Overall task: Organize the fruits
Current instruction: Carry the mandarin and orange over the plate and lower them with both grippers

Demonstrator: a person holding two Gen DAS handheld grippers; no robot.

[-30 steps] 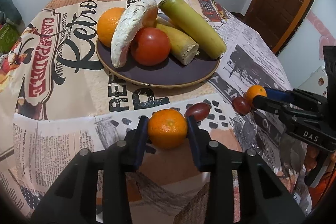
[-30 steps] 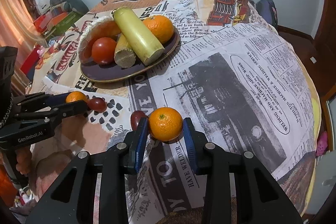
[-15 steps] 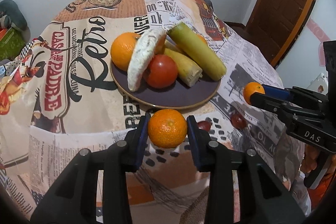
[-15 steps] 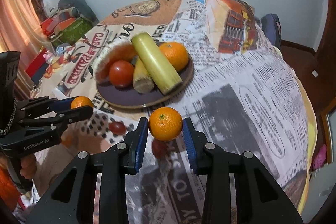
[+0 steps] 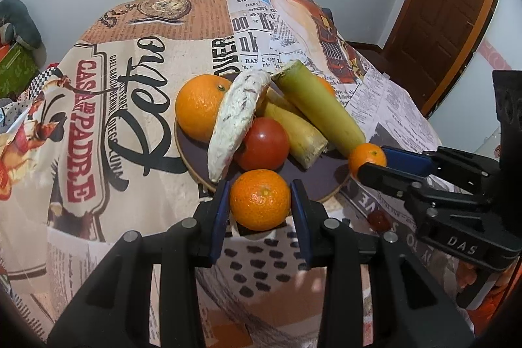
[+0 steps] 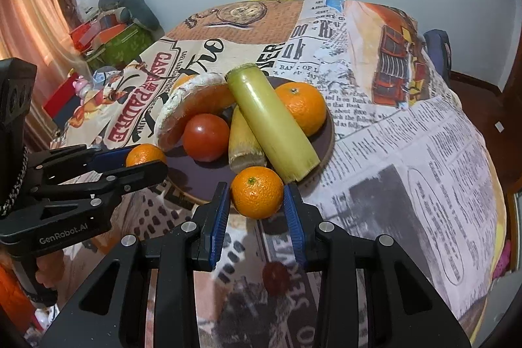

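1. The left tool [image 5: 260, 206] is tilting downward, clenching a small dimpled orange mandarin [image 5: 260, 199] over the near rim of the round dark purple plate [image 5: 192, 158].
2. The right tool [image 6: 256, 201] is angling likewise, gripping a second glossy mandarin [image 6: 257, 192] beside smooth green cane stalks [image 6: 272, 123].
3. A dark red cherry tomato [image 6: 275, 278] is lying on the newsprint-patterned worktop [image 6: 407, 172], whose right side is lying bare.
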